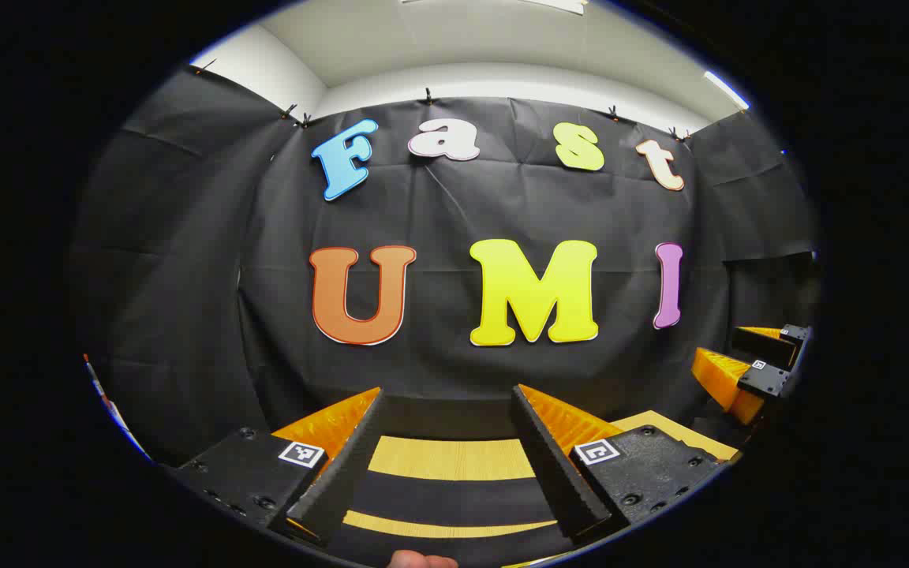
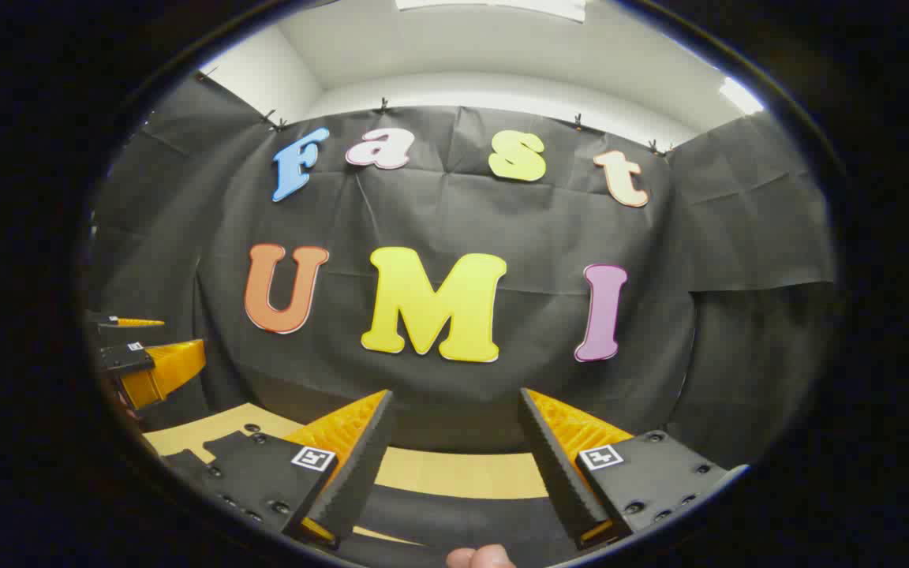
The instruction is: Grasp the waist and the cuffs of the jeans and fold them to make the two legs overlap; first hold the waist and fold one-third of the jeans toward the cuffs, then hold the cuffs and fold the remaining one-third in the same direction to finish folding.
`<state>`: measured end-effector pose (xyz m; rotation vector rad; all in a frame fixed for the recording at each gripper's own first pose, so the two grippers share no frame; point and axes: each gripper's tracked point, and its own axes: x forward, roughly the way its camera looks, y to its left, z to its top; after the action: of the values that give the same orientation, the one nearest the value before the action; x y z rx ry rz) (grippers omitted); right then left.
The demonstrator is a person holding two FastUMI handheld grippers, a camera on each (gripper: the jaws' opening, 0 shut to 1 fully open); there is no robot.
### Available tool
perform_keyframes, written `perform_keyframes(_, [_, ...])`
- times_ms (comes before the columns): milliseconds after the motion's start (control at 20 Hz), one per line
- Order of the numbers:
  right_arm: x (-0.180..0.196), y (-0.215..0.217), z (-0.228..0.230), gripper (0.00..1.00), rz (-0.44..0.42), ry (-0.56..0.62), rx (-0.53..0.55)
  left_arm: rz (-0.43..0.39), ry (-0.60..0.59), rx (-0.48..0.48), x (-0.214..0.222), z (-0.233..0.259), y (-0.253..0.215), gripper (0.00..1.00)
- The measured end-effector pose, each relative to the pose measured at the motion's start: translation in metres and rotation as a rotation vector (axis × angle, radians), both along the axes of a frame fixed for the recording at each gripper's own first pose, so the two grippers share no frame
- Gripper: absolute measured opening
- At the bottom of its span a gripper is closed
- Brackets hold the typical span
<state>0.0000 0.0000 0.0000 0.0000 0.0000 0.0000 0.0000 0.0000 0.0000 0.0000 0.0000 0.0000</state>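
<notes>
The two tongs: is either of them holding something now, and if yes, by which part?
Nothing is held. The left tongs and the right tongs both stand open above the wooden table, with empty space between their fingers.

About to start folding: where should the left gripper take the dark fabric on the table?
Probably its near edge, from above: the dark fabric lies flat across the wooden table below the open left gripper; waist or cuff cannot be told.

Black-padded orange tongs point(image 1: 448, 426) with square markers and screws on black mounts
</notes>
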Motion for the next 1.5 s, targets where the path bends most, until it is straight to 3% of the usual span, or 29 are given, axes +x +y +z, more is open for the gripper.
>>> perform_keyframes(100, [-0.001, -0.003, 0.002, 0.98, 0.000, -0.009, -0.001, 0.003, -0.005, -0.002, -0.001, 0.001, -0.001, 0.99])
perform_keyframes(200, [-0.001, -0.005, 0.001, 0.94, 0.000, -0.011, 0.007, 0.008, -0.006, 0.007, 0.000, 0.002, -0.003, 0.99])
perform_keyframes(950, [0.004, -0.008, 0.000, 0.96, 0.025, -0.008, 0.016, 0.051, -0.020, 0.005, -0.005, 0.005, 0.008, 0.99])
perform_keyframes(1250, [0.006, -0.048, -0.014, 0.96, -0.021, 0.020, 0.003, 0.048, 0.007, 0.012, 0.005, -0.007, 0.016, 0.99])
perform_keyframes(1500, [0.005, -0.118, -0.064, 0.94, -0.076, 0.145, 0.008, 0.116, 0.112, -0.033, 0.013, -0.048, 0.064, 0.99])
